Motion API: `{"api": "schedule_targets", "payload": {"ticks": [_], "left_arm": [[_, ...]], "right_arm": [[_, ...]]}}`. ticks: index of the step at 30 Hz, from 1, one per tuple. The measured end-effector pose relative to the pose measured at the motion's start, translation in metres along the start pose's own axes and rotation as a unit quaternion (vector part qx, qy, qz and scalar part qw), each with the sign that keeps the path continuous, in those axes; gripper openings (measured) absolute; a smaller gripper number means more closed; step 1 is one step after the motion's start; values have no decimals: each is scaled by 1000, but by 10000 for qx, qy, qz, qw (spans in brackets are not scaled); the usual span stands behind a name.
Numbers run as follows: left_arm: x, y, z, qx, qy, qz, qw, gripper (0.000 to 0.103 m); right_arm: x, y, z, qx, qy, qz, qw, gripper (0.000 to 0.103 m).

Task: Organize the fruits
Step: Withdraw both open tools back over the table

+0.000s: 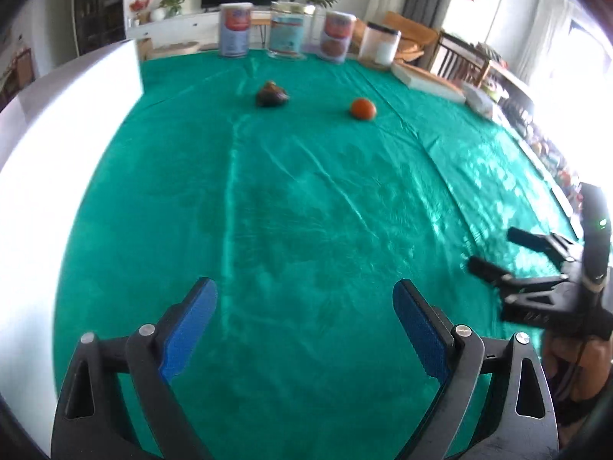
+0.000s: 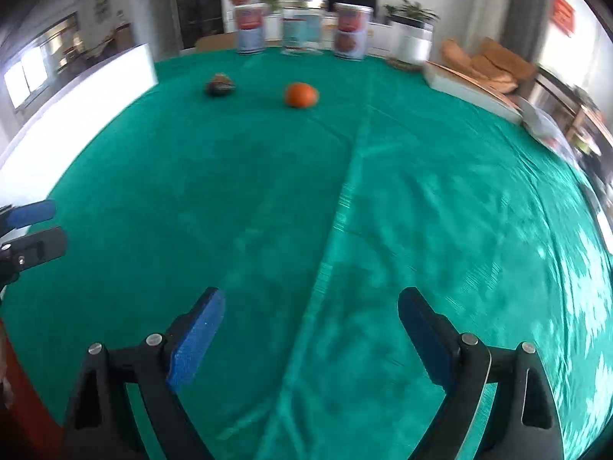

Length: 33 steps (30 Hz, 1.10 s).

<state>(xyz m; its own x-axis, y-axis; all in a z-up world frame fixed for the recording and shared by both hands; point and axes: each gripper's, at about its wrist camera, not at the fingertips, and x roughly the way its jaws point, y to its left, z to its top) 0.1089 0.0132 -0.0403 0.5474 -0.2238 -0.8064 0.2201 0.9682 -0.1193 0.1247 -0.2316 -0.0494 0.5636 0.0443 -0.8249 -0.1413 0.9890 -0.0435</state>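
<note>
With the left gripper (image 1: 304,303) and right gripper (image 2: 310,312) both spread wide and empty over the table's (image 1: 306,199) near edge, the orange fruit (image 2: 301,94) and dark fruit (image 2: 220,84) lie apart near its far edge, so a forward reach seems next.

Two fruits are counted on one green tablecloth (image 1: 306,199): one orange fruit (image 1: 362,108) and one dark fruit (image 1: 271,94). Four containers are lined up behind: three labelled canisters (image 1: 235,30) and one white-filled jar (image 1: 380,43). Two grippers are seen.
</note>
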Motion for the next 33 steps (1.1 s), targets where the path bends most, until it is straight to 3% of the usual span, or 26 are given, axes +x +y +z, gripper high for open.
{"api": "schedule_targets", "payload": {"ticks": [3,6,12,16,33], "left_arm": [[21,-14,3,391,7,370,9986,94],[32,-17,1,492,53,525,9974,95],[29,-9,-3,282,-47,528,9982,95],[35,-11,0,376,36,483,9981,102],[35,-11,-1,395,44,471,9981,102]], "right_arm": [[-3,-42,-8,757,-285,32,9967,95],[-4,-51,0,768,-345,-158,9963,95],[6,-47,8,745,-203,-122,9969,95],[13,-36,-2,620,-154,-271,9976,96],[17,-36,-9,675,-149,-251,9973,98]]}}
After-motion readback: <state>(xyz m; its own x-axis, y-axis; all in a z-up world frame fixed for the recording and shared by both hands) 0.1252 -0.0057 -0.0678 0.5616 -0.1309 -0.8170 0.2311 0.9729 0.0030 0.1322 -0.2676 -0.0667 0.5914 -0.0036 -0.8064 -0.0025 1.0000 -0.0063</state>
